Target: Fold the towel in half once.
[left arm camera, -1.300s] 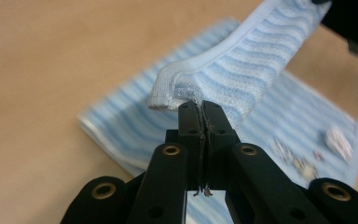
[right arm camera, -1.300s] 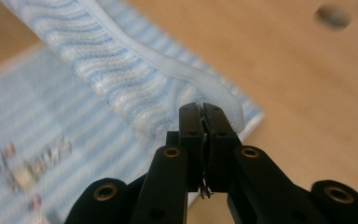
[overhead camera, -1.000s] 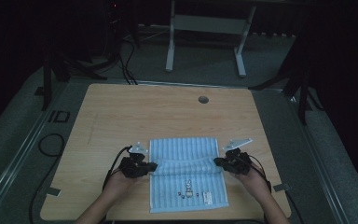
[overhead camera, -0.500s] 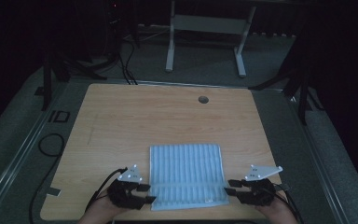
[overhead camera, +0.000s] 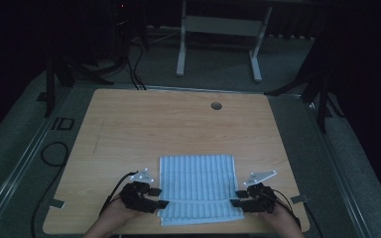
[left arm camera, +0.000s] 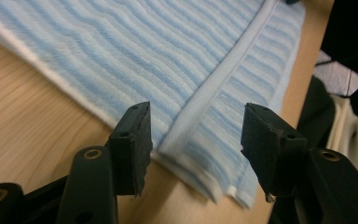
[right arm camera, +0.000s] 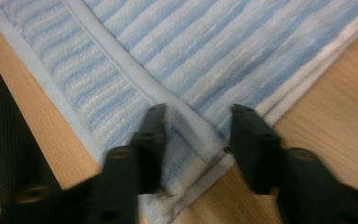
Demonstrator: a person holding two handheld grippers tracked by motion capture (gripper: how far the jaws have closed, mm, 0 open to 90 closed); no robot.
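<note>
At the near edge of the table (overhead camera: 129, 119), right in front of the person, a blue striped towel (overhead camera: 198, 178) lies folded over on itself, its top layer's hem running across just short of the front edge. The left gripper (overhead camera: 159, 204) sits at about seven o'clock from the towel's middle, its jaws spread wide either side of the hem's corner and gripping nothing; in the left gripper view the folded edge lies loose between the pads. At five o'clock the right gripper (overhead camera: 234, 203) mirrors it, jaws likewise parted around the opposite corner, where the layers stack slightly uneven. I'd judge the fold has just been laid down and both corners let go. To do this step well, both grippers should draw straight back toward six o'clock without snagging the cloth, so the top hem keeps parallel to the lower edge; the right corner looks a little ragged and might want a nudge square. Farther off, toward twelve o'clock, the tabletop stretches bare to a small round hole (overhead camera: 216, 105), and beyond it stands a pale metal frame (overhead camera: 218, 29) on the dark floor.
</note>
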